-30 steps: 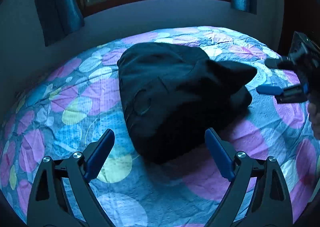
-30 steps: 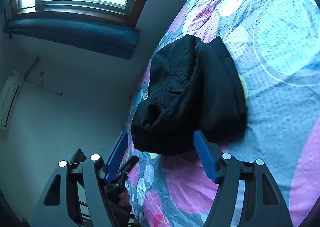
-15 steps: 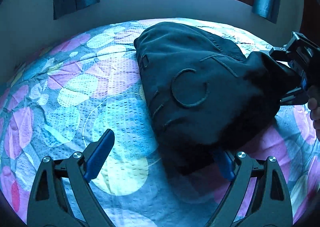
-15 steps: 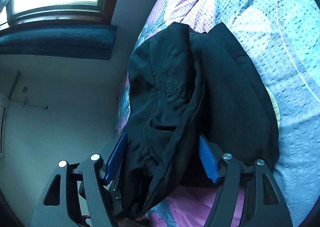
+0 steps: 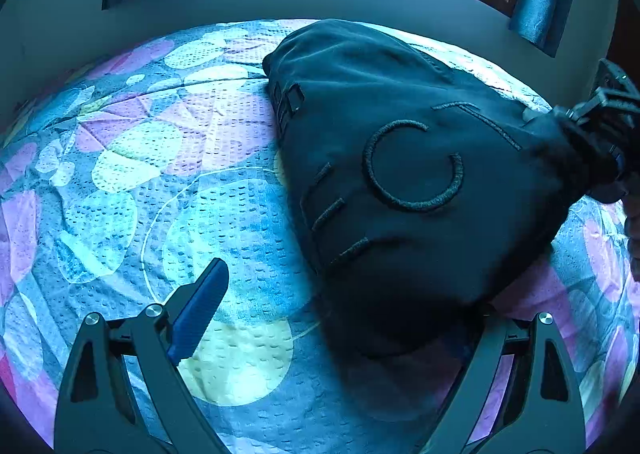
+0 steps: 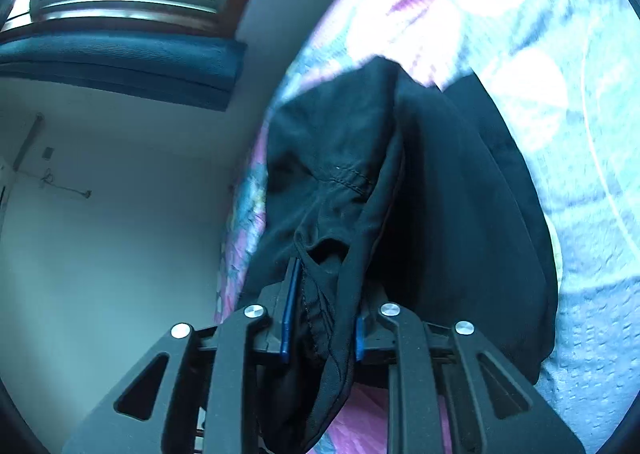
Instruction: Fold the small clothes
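A: Where is the garment?

B: The black garment (image 5: 400,173) lies on the patterned bedspread (image 5: 160,181). My right gripper (image 6: 322,318) is closing on a bunched corner; cloth fills the gap between both pads.

A: And the left?

B: My left gripper (image 5: 340,318) stands wide open. The garment's near edge covers its right finger; nothing is held.
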`<action>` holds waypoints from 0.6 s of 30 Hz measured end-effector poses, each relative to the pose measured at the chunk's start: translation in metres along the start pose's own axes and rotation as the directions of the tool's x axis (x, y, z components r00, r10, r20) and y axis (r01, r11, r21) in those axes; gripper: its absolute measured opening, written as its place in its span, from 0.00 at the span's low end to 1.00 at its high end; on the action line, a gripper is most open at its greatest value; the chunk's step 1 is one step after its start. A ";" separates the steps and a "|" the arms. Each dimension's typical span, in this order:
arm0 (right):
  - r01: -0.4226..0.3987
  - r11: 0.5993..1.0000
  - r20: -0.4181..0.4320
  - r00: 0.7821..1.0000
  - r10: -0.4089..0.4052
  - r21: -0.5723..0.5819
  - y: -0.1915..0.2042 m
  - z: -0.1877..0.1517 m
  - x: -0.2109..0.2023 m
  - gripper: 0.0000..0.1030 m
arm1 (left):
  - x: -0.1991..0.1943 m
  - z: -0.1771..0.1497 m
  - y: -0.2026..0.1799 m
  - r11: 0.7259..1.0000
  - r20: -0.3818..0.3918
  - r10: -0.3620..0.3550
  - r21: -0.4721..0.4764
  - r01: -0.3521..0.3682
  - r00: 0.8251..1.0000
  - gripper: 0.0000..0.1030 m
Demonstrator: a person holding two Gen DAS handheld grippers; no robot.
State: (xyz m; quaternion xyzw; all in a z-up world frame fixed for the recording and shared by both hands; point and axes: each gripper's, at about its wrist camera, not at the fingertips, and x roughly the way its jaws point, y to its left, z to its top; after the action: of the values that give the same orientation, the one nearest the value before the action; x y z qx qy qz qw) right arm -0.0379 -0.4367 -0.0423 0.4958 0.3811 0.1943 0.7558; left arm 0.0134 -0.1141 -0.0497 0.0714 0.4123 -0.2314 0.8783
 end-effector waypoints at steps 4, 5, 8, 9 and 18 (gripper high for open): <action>-0.001 0.996 0.054 0.999 0.006 -0.086 0.011 0.003 -0.018 0.18 | 0.004 0.001 -0.001 1.000 -0.009 -0.018 0.002 0.018 1.000 0.90; 0.009 0.996 0.059 0.998 -0.004 -0.092 0.008 0.003 -0.019 0.18 | 0.005 0.001 -0.001 1.000 -0.010 -0.020 0.006 0.020 1.000 0.90; 0.034 0.998 0.067 0.997 -0.030 -0.058 -0.013 0.000 -0.019 0.17 | 0.010 0.000 -0.004 1.000 -0.017 -0.023 0.021 0.023 1.000 0.90; 0.051 0.998 0.068 0.997 -0.048 -0.046 -0.021 -0.001 -0.018 0.17 | 0.012 0.000 -0.004 0.999 -0.019 -0.022 0.026 0.023 1.000 0.91; 0.016 0.999 0.057 0.998 -0.019 0.049 -0.071 -0.012 -0.013 0.19 | 0.017 -0.002 -0.008 0.999 -0.023 -0.006 0.046 0.007 1.000 0.94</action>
State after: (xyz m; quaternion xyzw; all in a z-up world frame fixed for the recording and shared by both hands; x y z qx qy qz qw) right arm -0.0611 -0.4692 -0.1032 0.5160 0.3682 0.1642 0.7558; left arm 0.0175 -0.1260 -0.0634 0.0929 0.4172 -0.2428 0.8708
